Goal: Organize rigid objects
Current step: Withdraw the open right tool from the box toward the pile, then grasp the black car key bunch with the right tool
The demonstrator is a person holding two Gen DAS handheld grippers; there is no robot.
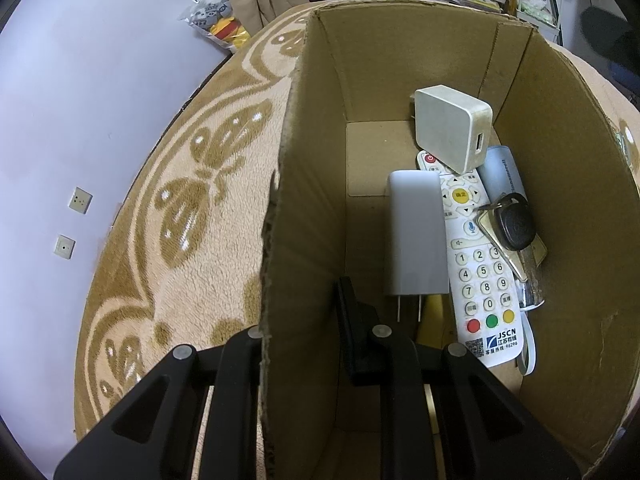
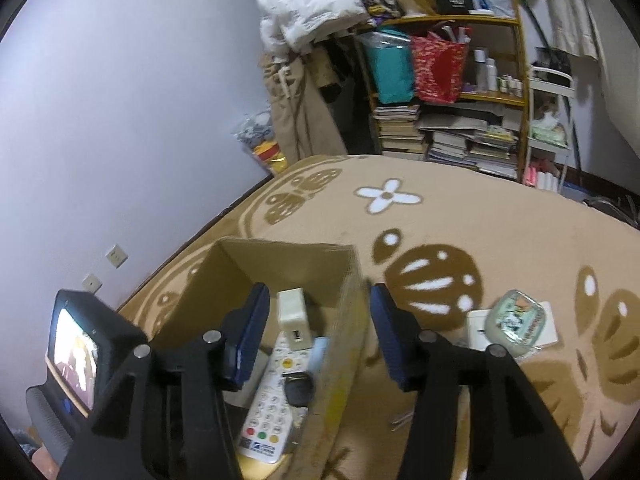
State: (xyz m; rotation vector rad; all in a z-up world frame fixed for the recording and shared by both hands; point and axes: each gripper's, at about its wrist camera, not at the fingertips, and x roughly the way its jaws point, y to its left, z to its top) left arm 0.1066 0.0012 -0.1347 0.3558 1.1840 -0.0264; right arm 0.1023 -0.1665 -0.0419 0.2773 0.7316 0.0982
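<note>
Left wrist view: an open brown cardboard box (image 1: pixel 400 92) fills the centre and right of the frame, standing on a beige plush blanket with brown butterfly patterns (image 1: pixel 192 216). The black left gripper (image 1: pixel 304 320) reaches up from the bottom edge, its jaws pressed together on the box's left wall, one finger (image 1: pixel 356 320) inside and the other hidden outside. Inside the box, right of centre, lies a long white remote control with numbered keys and red, green and yellow buttons (image 1: pixel 480 280). A pale grey rectangular plug charger (image 1: pixel 416 236) lies along its left side, prongs toward the bottom of the frame. A cream square adapter with a USB port (image 1: pixel 452 128) sits tilted at the remote's upper end. A black key fob with a metal ring (image 1: pixel 516 220) rests on the remote's right edge.

Right wrist view: the same box (image 2: pixel 240 264) sits lower centre, with the remote (image 2: pixel 268 404), adapter (image 2: pixel 292 312) and key fob (image 2: pixel 298 390) visible inside. The right gripper (image 2: pixel 318 332), with blue pads, stands spread apart astride the box's right wall, gripping nothing; one finger (image 2: pixel 248 336) is over the box interior. At lower right, on the blanket (image 2: pixel 480 220), a clear rounded lidded container with a colourful print (image 2: pixel 516 320) sits on a flat white card (image 2: pixel 544 328).
</note>
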